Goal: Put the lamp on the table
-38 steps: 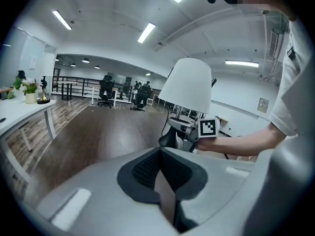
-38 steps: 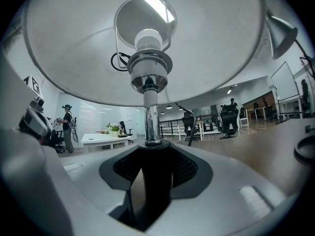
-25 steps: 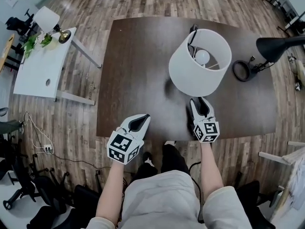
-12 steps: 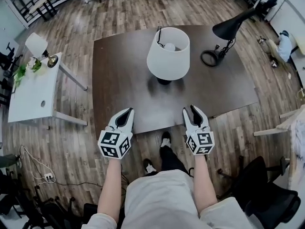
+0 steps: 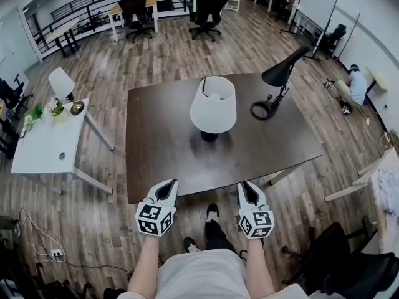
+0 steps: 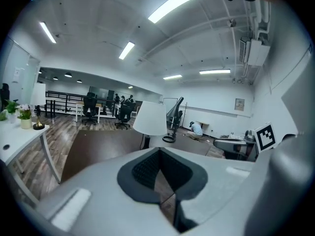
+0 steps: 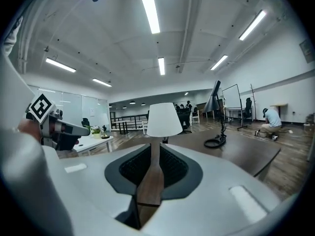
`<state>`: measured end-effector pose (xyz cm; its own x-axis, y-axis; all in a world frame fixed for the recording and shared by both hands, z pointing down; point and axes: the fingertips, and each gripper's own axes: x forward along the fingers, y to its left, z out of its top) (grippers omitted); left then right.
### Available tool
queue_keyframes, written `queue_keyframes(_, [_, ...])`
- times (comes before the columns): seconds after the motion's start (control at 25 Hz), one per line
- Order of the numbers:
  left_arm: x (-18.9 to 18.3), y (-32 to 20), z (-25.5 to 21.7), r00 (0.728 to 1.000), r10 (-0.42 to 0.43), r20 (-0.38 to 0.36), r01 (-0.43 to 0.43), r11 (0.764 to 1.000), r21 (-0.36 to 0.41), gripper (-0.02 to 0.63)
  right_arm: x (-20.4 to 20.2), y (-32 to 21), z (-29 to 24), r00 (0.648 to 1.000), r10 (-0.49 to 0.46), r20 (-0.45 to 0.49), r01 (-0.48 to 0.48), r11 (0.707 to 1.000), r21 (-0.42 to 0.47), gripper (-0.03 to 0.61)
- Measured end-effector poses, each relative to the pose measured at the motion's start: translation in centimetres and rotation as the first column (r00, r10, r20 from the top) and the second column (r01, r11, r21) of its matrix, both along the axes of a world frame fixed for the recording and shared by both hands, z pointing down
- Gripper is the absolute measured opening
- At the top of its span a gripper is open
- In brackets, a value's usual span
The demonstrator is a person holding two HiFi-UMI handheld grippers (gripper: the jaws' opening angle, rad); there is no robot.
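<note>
The lamp, with a white shade and a dark base, stands upright near the middle of the dark brown table. No gripper touches it. My left gripper and right gripper hover side by side at the table's near edge, well short of the lamp. The left gripper view shows the lamp far ahead, over jaws that meet at the tips with nothing in them. In the right gripper view the lamp shows through a narrow slit between the jaws, which are empty.
A black desk lamp with a ring base stands on the table's right part. A white side table at the left carries a small lamp and plants. Office chairs stand far back. A person crouches at the right.
Both grippers have drawn back from the lamp to the table's near edge. The head view has pulled back and up, showing more of the room. The lamp stays standing on the table.
</note>
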<state>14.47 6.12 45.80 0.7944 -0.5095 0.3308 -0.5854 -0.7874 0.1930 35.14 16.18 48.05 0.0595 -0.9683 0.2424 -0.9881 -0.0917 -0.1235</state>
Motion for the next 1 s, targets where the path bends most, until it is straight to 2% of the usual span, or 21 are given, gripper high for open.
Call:
queue_keyframes(0.16, [0.0, 0.9, -1.8, 0.999, -0.013, -0.029, 0.014, 1.000, 0.028, 0.002, -0.3, 1.7, -1.4, 1.000, 0.006, -0.002, -0.006, 1.000, 0.015, 0.016])
queue_keyframes(0.36, [-0.2, 2.2, -2.1, 1.000, 0.017, 0.023, -0.018, 0.997, 0.070, 0.001, -1.3, 2.8, -1.3, 0.999, 0.027, 0.025, -0.026, 0.999, -0.021, 0.017])
queue_keyframes(0.6, [-0.3, 3.8, -1.1, 0.998, 0.063, 0.031, -0.064, 0.997, 0.032, 0.002, -1.9, 3.6, -0.2, 0.998, 0.059, 0.016, -0.058, 0.997, -0.052, 0.017])
queue_keyframes(0.76, [-0.4, 3.6, -1.2, 0.998, 0.063, 0.020, -0.064, 0.997, 0.040, 0.002, -1.9, 3.5, 0.0, 0.997, 0.068, 0.026, -0.066, 0.997, -0.048, 0.014])
queue_keyframes(1.0, [0.6, 4.3, -2.1, 0.995, 0.096, -0.034, -0.094, 0.994, 0.052, 0.002, -1.4, 4.0, -0.2, 0.997, 0.064, 0.031, -0.062, 0.997, -0.055, 0.011])
